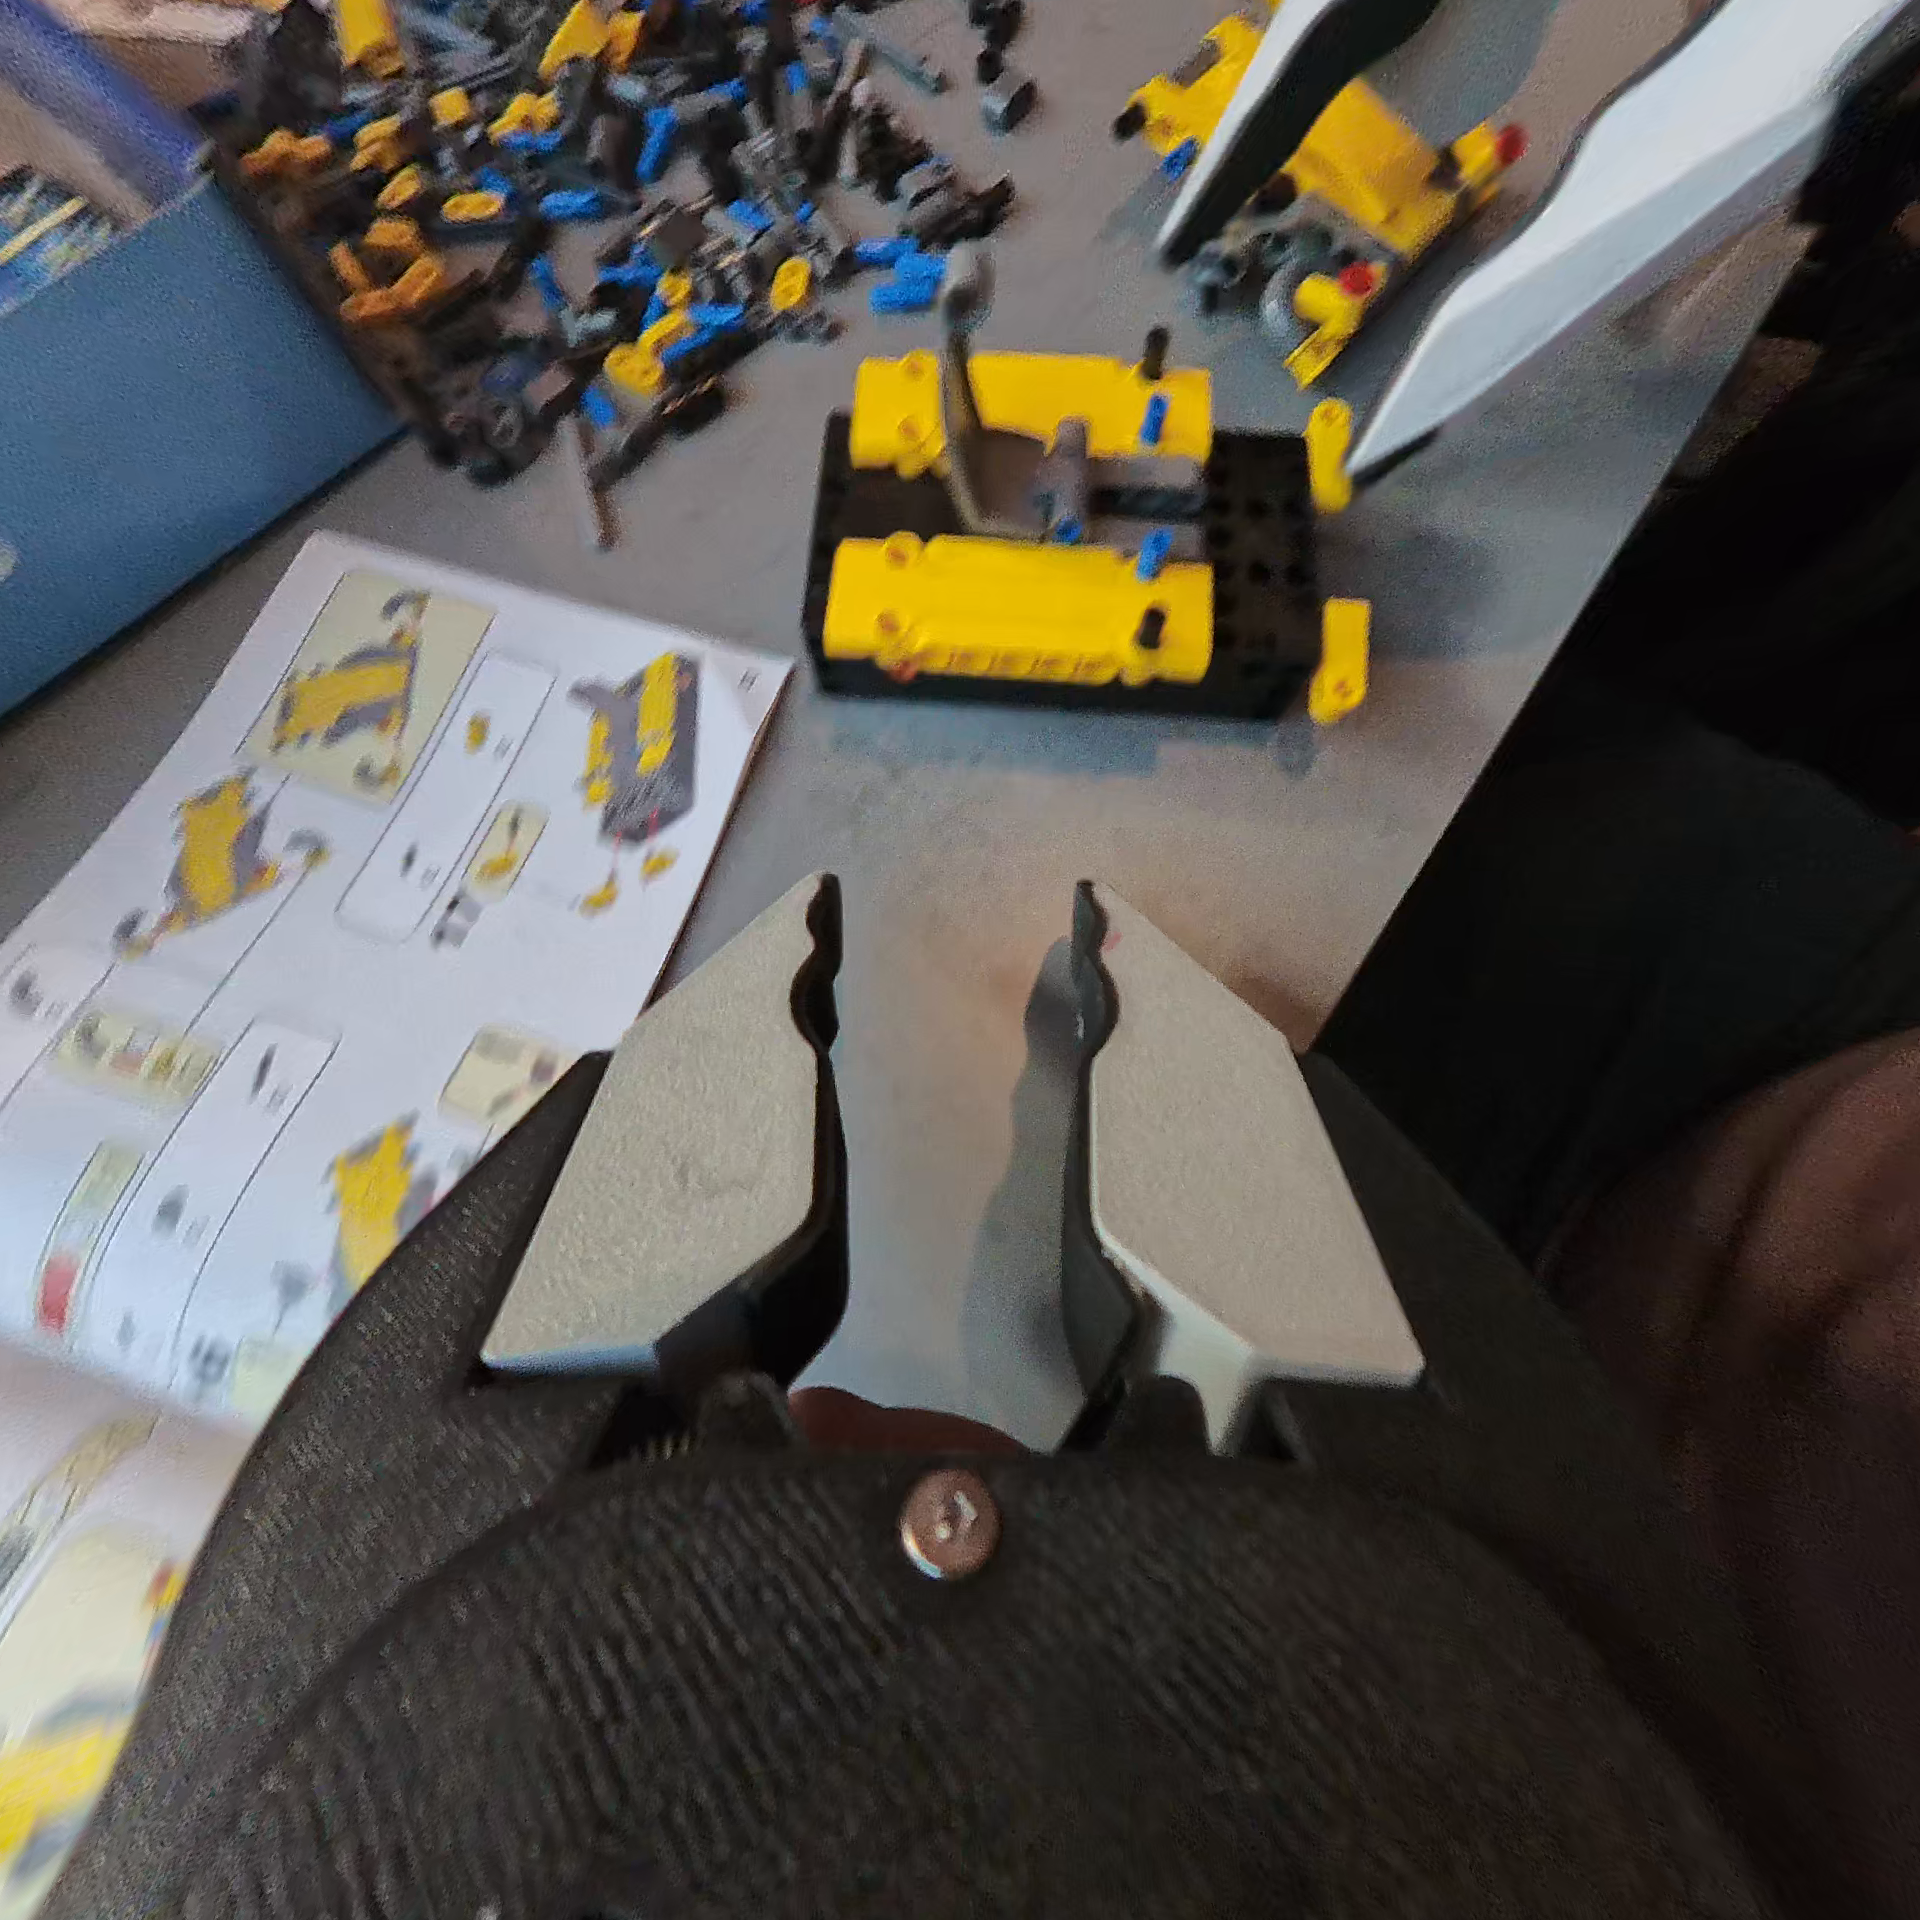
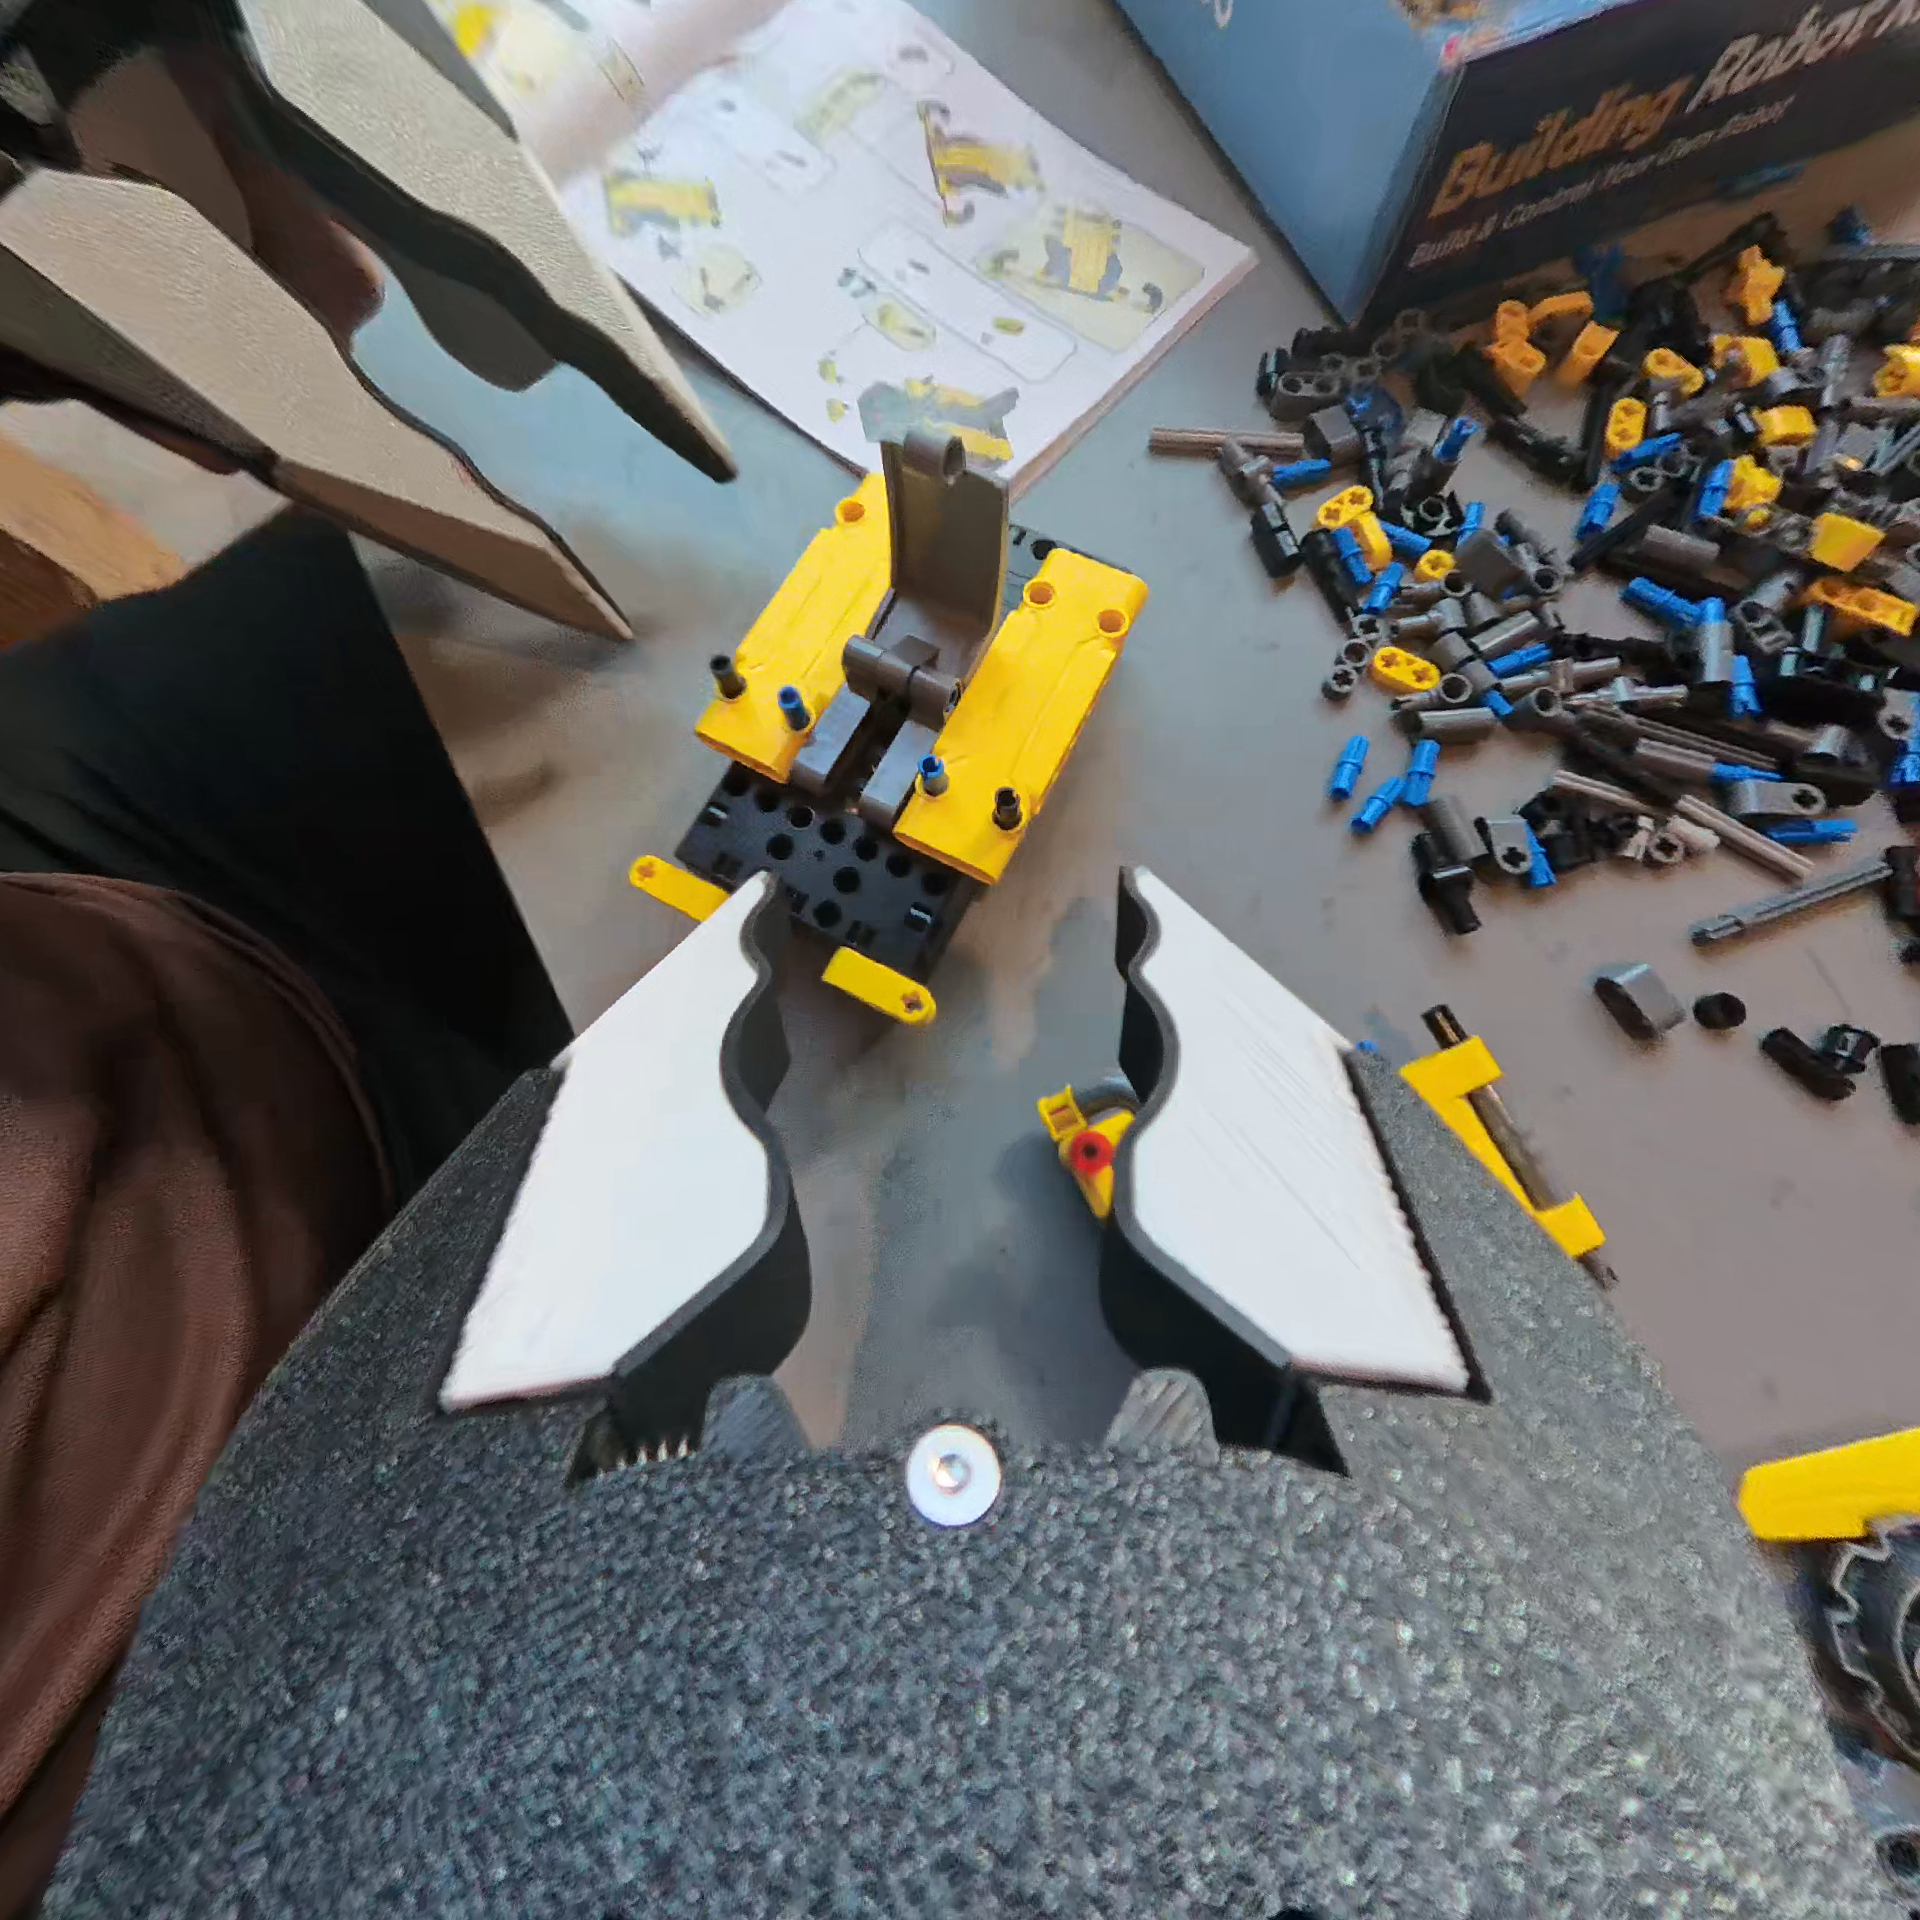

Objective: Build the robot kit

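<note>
A partly built model of yellow panels on a black holed base, with a grey upright lever, stands on the grey table; it also shows in the right wrist view. My left gripper is open and empty, above bare table a little short of the model, beside the instruction booklet. My right gripper is open and empty, its tips just at the model's near black end. A small yellow piece with a red pin lies between its fingers. The right gripper's white fingers show at the top right of the left view.
A pile of loose black, grey, blue and yellow parts lies right of the model, also shown in the left wrist view. A blue box stands behind it. A second yellow assembly sits far right. The table edge runs close on the right.
</note>
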